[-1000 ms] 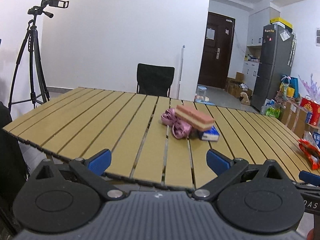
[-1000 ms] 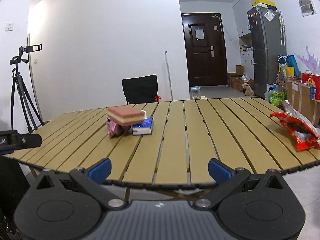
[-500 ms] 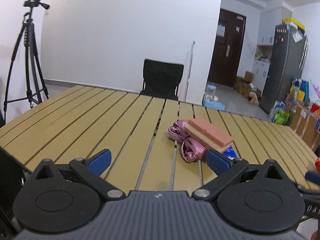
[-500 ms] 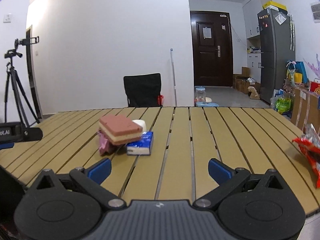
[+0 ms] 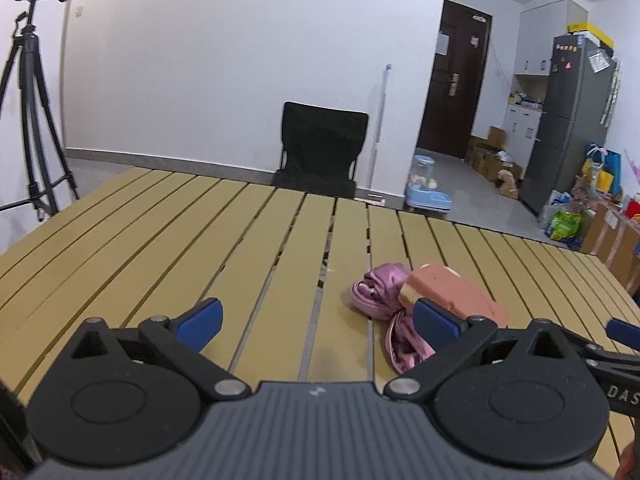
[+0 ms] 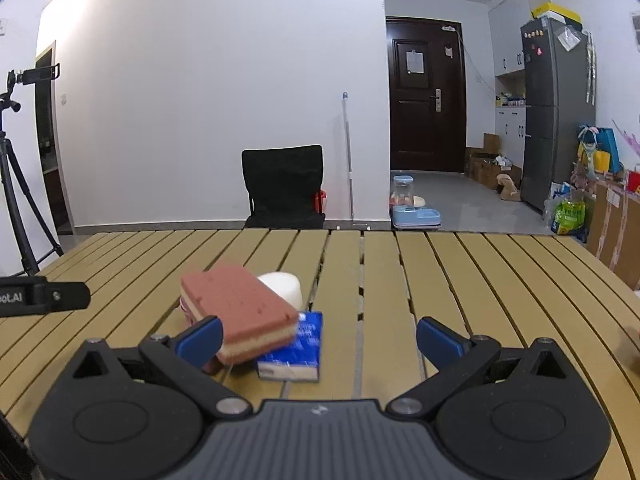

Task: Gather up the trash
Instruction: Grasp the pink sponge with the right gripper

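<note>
Pink-topped, cream-layered sponge block (image 6: 240, 312) lies tilted on the slatted tan table (image 6: 400, 280), resting on a crumpled pink satin cloth (image 5: 380, 292) and on a small blue tissue pack (image 6: 294, 350). A rounded white lump (image 6: 282, 286) sits just behind the sponge, at its 1 o'clock. In the right wrist view this pile lies at 10 o'clock from the right gripper (image 6: 318, 336), whose blue-padded fingers (image 6: 438, 338) are spread wide and grasp nothing. The left gripper (image 5: 318, 318) hovers over the table with its fingers likewise released and empty; the pile lies at its 2 o'clock. Beyond the table stand a black folding chair (image 6: 284, 184) at 12 o'clock and a black tripod (image 5: 34, 120) at 10 o'clock.
</note>
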Motion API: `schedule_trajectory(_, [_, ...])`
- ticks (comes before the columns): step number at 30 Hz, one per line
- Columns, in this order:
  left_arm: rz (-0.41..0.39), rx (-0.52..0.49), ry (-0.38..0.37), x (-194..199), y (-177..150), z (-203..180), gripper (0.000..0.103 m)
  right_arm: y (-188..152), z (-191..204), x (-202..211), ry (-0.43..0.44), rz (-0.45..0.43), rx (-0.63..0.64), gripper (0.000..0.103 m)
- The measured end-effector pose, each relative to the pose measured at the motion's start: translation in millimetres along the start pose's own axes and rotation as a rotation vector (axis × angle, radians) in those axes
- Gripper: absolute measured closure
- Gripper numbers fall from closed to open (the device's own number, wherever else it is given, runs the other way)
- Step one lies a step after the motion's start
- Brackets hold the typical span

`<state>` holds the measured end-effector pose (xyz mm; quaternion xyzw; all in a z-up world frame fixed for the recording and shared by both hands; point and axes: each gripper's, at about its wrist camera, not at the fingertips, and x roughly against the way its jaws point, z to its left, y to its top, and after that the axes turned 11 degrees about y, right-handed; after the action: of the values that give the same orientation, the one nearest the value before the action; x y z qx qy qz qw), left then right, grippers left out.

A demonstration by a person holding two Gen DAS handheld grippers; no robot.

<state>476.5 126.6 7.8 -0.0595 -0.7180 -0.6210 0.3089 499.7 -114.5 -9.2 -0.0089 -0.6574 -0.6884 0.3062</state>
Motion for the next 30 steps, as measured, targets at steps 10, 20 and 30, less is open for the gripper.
schedule_trajectory(10, [0.027,0.006,0.002,-23.6,5.8,17.1,0.000,9.0,4.5,-50.6,0.058,0.060,0.012,0.000])
schedule_trajectory(20, [0.055,0.024,0.019,-53.3,11.6,32.6,0.000,13.3,18.8,-85.1,0.130,0.083,0.050,0.000])
schedule_trajectory(30, [0.070,0.041,0.036,-63.8,12.4,48.1,0.000,9.5,25.8,-121.6,0.174,0.148,0.033,0.000])
